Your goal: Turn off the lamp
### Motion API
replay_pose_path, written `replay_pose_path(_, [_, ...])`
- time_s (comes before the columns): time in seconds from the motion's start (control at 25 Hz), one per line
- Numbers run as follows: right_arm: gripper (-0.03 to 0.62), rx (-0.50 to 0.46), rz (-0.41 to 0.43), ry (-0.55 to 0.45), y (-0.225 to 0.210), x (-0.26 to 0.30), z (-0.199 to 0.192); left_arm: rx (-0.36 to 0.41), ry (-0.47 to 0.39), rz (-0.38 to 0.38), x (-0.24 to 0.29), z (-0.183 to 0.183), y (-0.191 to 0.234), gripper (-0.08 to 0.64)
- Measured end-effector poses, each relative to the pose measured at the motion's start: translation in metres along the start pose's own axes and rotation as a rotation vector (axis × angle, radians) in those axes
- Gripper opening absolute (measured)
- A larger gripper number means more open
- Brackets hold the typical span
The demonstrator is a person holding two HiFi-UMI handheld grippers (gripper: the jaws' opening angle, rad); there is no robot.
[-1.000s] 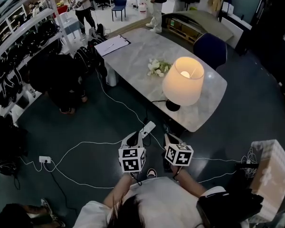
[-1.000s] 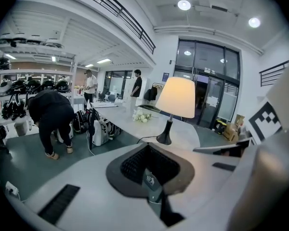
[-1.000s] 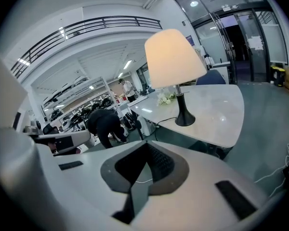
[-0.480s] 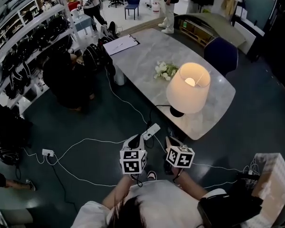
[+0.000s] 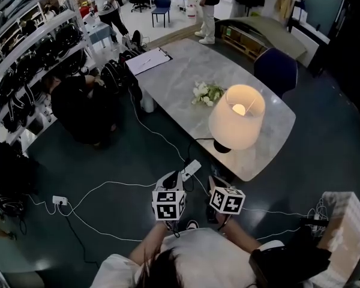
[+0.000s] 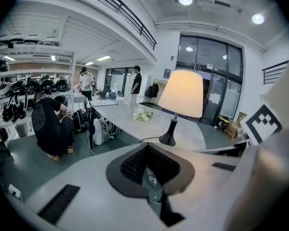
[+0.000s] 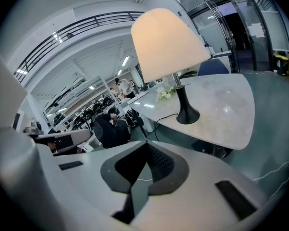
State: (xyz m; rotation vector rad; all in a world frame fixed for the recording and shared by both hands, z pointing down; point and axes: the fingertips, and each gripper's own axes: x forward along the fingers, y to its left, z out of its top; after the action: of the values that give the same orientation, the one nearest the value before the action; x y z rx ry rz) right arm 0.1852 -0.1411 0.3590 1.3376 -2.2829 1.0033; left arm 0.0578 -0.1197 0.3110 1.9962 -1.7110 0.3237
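Note:
The lamp (image 5: 237, 117) is lit, with a cream shade and a black base, and stands near the close end of the marble table (image 5: 180, 77). A black cord (image 5: 195, 131) runs from its base off the table edge. Both grippers hang over the floor short of the table, apart from the lamp. My left gripper (image 5: 171, 177) is shut with nothing in it. My right gripper (image 5: 213, 179) is shut and empty too. In the left gripper view the lamp (image 6: 181, 93) rises beyond the left gripper (image 6: 148, 148). In the right gripper view the lamp (image 7: 166, 44) looms ahead of the right gripper (image 7: 145, 146).
White flowers (image 5: 205, 93) and a clipboard (image 5: 147, 60) lie on the table. A blue chair (image 5: 276, 71) stands behind it. A white power strip (image 5: 191, 168) and white cables lie on the floor ahead of the grippers. A person crouches (image 5: 78, 107) by the shelves at left. A pale box (image 5: 342, 227) sits at right.
Both grippers have crept a little toward the table and the head view has shifted slightly. The lamp stays lit and both jaws stay shut.

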Motion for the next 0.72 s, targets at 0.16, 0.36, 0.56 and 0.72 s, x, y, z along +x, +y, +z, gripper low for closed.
replay_pose_path(0.16, [-0.002, -0.009, 0.004, 0.009, 0.009, 0.010, 0.000, -0.022, -0.007, 0.015, -0.001, 0.000, 0.013, 0.006])
replay_pose_path(0.36, [-0.002, -0.037, 0.022, 0.033, 0.019, 0.027, -0.008, -0.071, 0.023, 0.038, 0.007, -0.020, 0.034, 0.006])
replay_pose_path(0.56, [-0.002, -0.004, -0.004, 0.066, 0.003, 0.047, -0.030, -0.100, 0.080, 0.030, 0.023, -0.054, 0.046, 0.006])
replay_pose_path(0.72, [-0.002, -0.005, -0.009, 0.097, -0.007, 0.076, -0.052, -0.135, 0.121, 0.030, 0.041, -0.086, 0.060, 0.006])
